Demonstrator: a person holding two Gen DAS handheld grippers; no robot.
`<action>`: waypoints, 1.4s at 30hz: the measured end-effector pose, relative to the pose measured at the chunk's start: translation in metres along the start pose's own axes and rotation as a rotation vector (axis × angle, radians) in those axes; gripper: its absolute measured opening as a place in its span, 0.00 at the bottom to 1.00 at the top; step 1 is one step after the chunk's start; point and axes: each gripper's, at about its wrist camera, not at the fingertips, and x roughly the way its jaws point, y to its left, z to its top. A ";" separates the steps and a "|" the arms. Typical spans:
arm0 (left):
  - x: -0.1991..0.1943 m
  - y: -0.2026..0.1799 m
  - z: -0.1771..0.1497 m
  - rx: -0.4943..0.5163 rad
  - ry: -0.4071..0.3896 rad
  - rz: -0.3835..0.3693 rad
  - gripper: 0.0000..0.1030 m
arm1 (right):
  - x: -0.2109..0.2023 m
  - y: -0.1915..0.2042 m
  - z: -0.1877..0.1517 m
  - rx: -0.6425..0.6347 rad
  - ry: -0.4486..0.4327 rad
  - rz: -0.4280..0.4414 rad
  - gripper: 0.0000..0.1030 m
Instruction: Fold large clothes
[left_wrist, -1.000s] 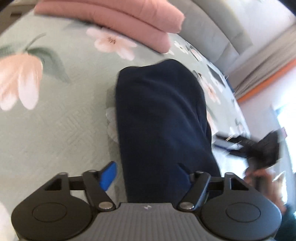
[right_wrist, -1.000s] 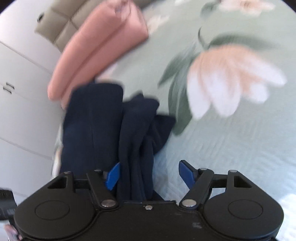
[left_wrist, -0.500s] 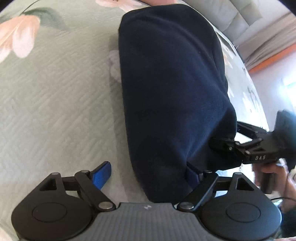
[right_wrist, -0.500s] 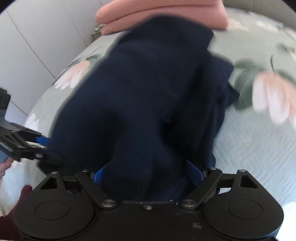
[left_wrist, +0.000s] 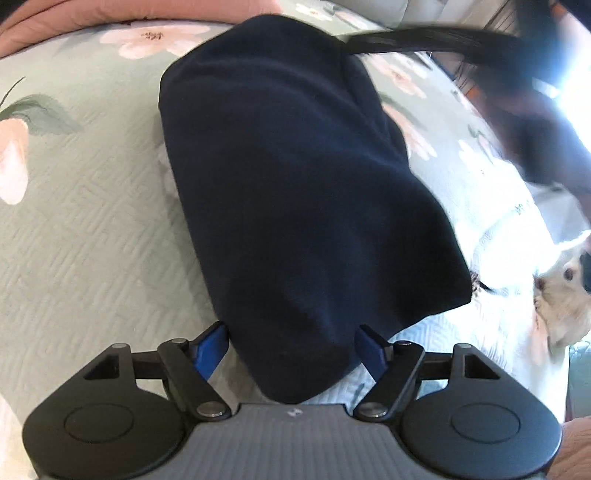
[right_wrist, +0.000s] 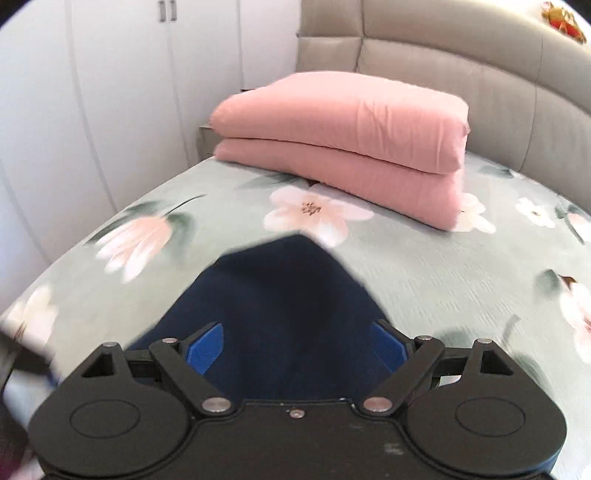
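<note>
Bedding fills both views: a floral bed (right_wrist: 461, 295), folded pink quilts (right_wrist: 343, 147) at upper centre, the folded navy garment (left_wrist: 295, 206) mid-frame. Risk, in my judgement: the left gripper (left_wrist: 291, 347), jaws closing around the bundle's near end, could drag layers apart. The right gripper (right_wrist: 295, 343), pitched downward, has jaws opening wide above the cloth, pads not pressing it.

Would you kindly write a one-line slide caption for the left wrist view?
Left claw closing around the near end of a folded navy garment on a floral bedspread.
</note>
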 end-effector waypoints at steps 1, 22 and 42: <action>-0.004 -0.003 -0.005 -0.006 -0.012 0.001 0.74 | 0.023 -0.009 0.007 0.033 0.042 0.016 0.99; -0.063 -0.006 0.019 -0.143 -0.141 0.244 0.82 | -0.083 -0.066 -0.052 0.267 0.009 -0.181 0.98; -0.073 -0.047 -0.029 -0.052 -0.036 0.446 0.86 | -0.113 0.114 -0.131 0.174 0.188 -0.096 0.99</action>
